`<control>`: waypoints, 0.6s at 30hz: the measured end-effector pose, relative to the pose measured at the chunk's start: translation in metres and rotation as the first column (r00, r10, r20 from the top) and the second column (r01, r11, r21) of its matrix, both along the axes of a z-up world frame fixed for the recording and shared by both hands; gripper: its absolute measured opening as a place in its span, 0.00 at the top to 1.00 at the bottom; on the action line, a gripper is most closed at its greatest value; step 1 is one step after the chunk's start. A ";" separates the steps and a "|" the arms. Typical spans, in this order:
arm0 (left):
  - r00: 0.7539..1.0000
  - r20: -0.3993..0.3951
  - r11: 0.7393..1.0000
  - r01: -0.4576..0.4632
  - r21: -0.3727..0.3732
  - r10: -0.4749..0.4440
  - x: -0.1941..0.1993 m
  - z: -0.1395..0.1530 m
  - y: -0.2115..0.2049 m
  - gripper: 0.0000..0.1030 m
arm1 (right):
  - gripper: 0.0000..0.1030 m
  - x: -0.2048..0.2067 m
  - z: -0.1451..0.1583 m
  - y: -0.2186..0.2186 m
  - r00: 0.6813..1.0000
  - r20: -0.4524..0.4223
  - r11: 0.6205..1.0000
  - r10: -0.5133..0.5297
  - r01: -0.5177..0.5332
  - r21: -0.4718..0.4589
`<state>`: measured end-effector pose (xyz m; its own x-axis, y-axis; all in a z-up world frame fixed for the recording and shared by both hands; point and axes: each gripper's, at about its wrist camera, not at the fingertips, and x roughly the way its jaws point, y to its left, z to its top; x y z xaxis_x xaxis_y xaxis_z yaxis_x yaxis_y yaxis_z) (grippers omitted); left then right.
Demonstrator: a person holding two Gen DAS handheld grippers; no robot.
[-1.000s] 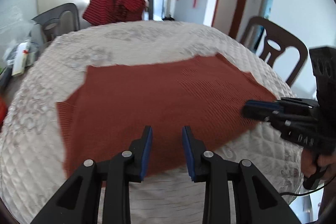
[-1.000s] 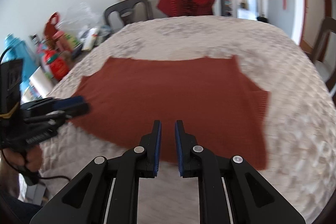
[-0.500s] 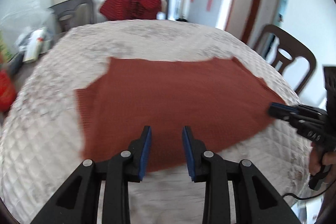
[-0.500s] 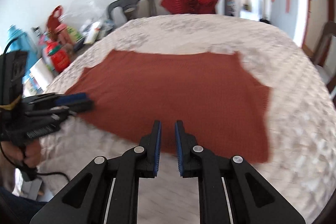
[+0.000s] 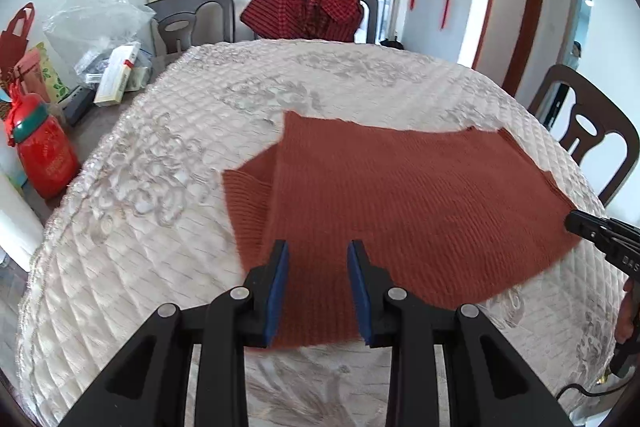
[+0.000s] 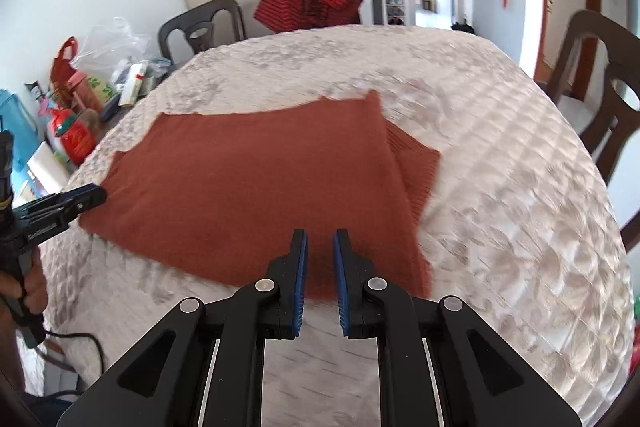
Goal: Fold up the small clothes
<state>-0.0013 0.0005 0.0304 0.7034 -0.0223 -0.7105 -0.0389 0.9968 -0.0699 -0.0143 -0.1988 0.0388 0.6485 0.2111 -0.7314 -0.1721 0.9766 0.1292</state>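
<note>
Left wrist view: the rust-red knit top (image 5: 400,203) lies flat on the quilted tabletop (image 5: 168,227), long axis running left to right. The left tongs (image 5: 318,287) hang over its near hem, gaping wide with nothing between them. The sleeve on this side (image 5: 248,199) looks tucked under already.

Right wrist view: the right tongs (image 6: 320,277) hover at the near hem too, parted only a little and holding nothing. The garment stretches away ahead and leftward. Honestly, both arms look about equally near, so I'd guess each grabs a hem corner and folds away toward the far edge.
</note>
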 end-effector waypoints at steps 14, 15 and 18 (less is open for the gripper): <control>0.998 -0.022 0.998 -0.054 -0.044 0.053 0.021 -0.009 0.033 0.63 | 0.70 0.026 -0.002 0.078 0.982 0.023 0.982 0.190 -0.189 -0.016; 0.999 -0.018 0.997 -0.053 -0.053 0.052 0.022 -0.009 0.035 0.62 | 0.70 0.028 -0.003 0.082 0.980 0.023 0.980 0.199 -0.198 -0.019; 0.999 -0.005 0.996 -0.050 -0.075 0.050 0.027 -0.009 0.039 0.58 | 0.70 0.037 -0.009 0.093 0.977 0.016 0.977 0.211 -0.211 -0.016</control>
<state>0.0253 0.0394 0.0215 0.7031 -0.0407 -0.7099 -0.0889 0.9855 -0.1445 0.0230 -0.1056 0.0303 0.6029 0.3345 -0.7243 -0.3766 0.9197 0.1113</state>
